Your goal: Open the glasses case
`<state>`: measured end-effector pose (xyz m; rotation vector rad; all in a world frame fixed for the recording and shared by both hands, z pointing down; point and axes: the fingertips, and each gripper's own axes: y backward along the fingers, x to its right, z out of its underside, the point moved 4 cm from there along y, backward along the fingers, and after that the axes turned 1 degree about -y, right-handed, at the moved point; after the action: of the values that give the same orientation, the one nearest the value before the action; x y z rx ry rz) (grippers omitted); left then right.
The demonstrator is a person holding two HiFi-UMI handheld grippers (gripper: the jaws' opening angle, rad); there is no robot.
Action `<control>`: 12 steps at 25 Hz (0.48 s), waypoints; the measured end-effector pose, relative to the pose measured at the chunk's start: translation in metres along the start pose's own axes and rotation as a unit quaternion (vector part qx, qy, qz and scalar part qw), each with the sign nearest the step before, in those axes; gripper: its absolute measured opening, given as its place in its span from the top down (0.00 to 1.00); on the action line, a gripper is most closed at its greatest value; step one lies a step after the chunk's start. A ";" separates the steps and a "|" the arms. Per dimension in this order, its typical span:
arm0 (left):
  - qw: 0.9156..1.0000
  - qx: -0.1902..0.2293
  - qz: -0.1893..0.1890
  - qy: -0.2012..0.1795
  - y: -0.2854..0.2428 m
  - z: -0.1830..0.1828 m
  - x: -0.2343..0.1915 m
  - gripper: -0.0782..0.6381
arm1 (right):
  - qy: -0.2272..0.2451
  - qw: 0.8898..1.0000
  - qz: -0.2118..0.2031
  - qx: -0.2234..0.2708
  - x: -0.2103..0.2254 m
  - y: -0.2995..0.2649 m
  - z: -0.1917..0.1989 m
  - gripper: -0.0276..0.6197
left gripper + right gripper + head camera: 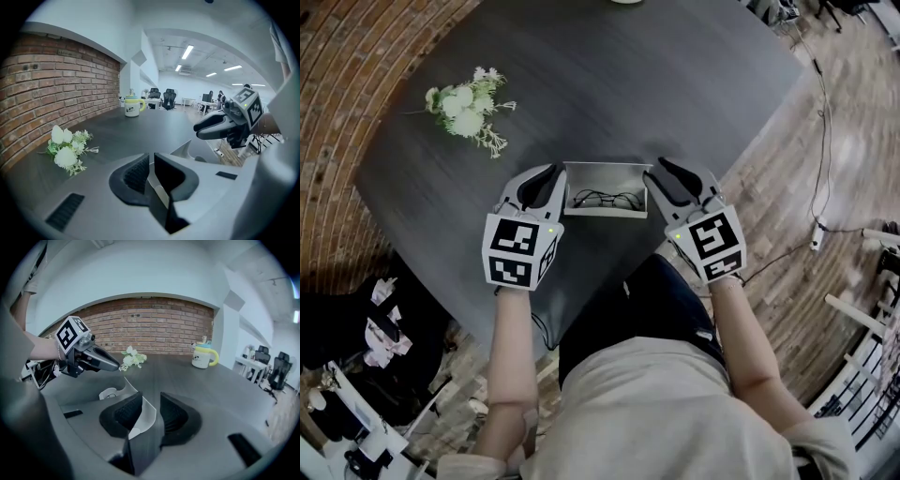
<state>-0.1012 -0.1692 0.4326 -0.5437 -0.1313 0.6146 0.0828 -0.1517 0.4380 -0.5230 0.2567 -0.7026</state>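
The glasses case (606, 174) lies open on the dark table (675, 94), close to the edge nearest the person. Its lid is tipped back, so the job looks as good as done to me. Inside it rests a pair of glasses (606, 199) with thin dark frames.

The left gripper (551, 180) is at the case's left end. Its jaws are pressed almost together, with a thin pale sliver between them that I take to be the end wall of the case. I would guess it pinches there to steady the shell. The right gripper (662, 174) is at the opposite end with its jaws spread. A curved white edge of the case stands in the gap, leaning toward one pad, and the other pad is clear of it, so I would not call that a grip. One gripper at each end makes sense to me: one to anchor the case, one to work the lid.

Further out, a sprig of white flowers (469, 111) lies well apart on the table's left side. Far across the table stands a white mug (133, 106) with a yellow handle.

By my count that is one case, one pair of glasses, two grippers, one bunch of flowers and one mug.
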 end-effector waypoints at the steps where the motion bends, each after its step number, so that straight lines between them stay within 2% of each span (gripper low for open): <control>1: 1.000 0.006 0.001 0.003 0.004 -0.003 0.001 0.82 | 0.001 1.000 -0.001 0.004 -0.001 0.002 -0.002 0.78; 4: 1.000 0.027 0.008 0.009 0.014 -0.015 0.004 0.82 | 0.006 1.000 -0.004 0.016 -0.002 0.010 -0.012 0.84; 7: 0.999 0.043 0.016 0.011 0.023 -0.025 0.009 0.82 | -0.012 0.999 -0.011 0.039 -0.002 0.018 -0.019 0.95; 12: 0.997 0.069 0.024 0.020 0.036 -0.038 0.023 0.83 | -0.034 0.996 -0.039 0.067 -0.005 0.032 -0.029 0.95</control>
<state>-0.0908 -0.1478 0.3806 -0.4265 -0.0366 0.6545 0.0847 -0.1384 0.3967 -0.4292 0.1242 -0.7712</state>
